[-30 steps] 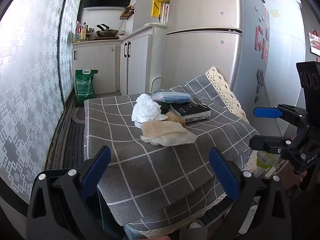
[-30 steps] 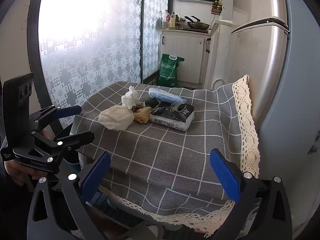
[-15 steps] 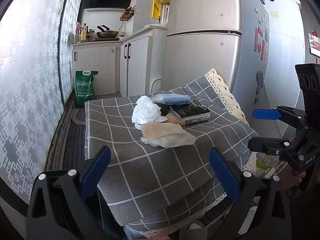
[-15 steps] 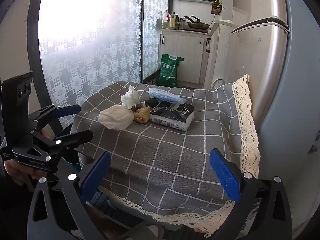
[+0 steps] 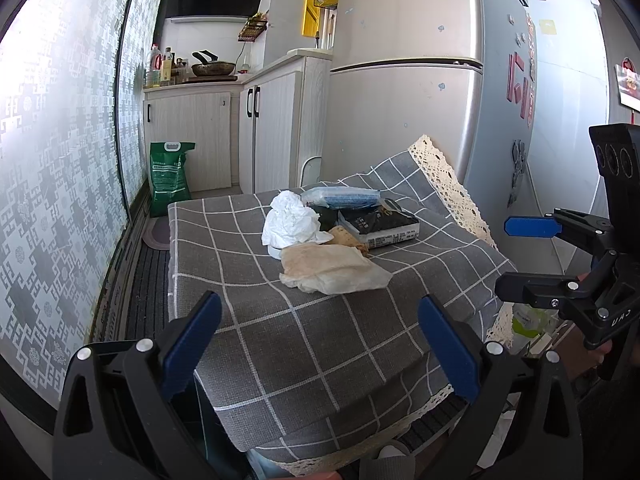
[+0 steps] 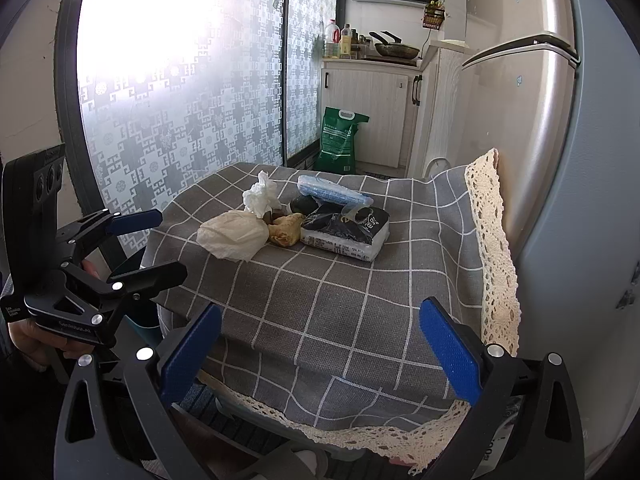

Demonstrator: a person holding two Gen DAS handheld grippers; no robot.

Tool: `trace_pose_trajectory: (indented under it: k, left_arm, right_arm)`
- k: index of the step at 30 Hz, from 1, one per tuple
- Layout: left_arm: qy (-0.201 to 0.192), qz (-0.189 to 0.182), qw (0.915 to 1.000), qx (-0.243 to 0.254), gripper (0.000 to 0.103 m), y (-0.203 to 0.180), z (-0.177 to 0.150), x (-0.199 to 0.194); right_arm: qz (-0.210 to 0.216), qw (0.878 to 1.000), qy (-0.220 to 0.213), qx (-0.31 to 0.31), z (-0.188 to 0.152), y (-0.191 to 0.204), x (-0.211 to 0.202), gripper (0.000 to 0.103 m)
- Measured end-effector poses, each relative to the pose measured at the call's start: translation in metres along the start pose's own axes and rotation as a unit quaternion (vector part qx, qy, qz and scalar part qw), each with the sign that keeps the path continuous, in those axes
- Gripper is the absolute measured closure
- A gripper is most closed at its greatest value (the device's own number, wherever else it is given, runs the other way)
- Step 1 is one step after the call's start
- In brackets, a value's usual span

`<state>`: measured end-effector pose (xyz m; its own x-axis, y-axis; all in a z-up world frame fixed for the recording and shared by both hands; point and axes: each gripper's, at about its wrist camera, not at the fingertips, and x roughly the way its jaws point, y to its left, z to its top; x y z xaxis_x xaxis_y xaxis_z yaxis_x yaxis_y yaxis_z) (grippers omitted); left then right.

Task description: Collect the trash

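Note:
A pile of trash lies on a table with a grey checked cloth (image 5: pixel 304 332) (image 6: pixel 320 300). It holds a crumpled white tissue (image 5: pixel 292 220) (image 6: pixel 260 196), a stained beige paper (image 5: pixel 332 268) (image 6: pixel 236 236), a brown scrap (image 6: pixel 286 230), a black-and-white packet (image 5: pixel 378 226) (image 6: pixel 348 232) and a blue plastic wrapper (image 5: pixel 340 198) (image 6: pixel 332 192). My left gripper (image 5: pixel 320 348) (image 6: pixel 160 244) is open and empty at the table's near edge. My right gripper (image 6: pixel 316 344) (image 5: pixel 516 256) is open and empty at the table's other near edge.
A silver fridge (image 5: pixel 404 80) stands against the table's far side. White cabinets (image 5: pixel 276 128) and a green bag (image 5: pixel 170 174) on the floor lie beyond. A patterned glass door (image 6: pixel 180 100) runs along the left.
Both grippers stay open and nearly still; the left view has shifted only slightly. Nothing on the table has moved.

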<state>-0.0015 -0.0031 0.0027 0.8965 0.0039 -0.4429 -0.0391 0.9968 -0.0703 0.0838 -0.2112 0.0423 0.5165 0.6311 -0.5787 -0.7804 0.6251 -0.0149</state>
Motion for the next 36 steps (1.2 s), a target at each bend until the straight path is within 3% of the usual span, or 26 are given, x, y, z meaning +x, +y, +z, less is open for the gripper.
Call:
trace_pose_trajectory:
  k: [36]
  left_arm:
    - [0.0,0.001,1.0,0.003,0.003,-0.0016,-0.0006,0.0001]
  right_arm:
    - [0.0,1.0,0.003,0.0,-0.0023,0.0009,0.0016,0.003]
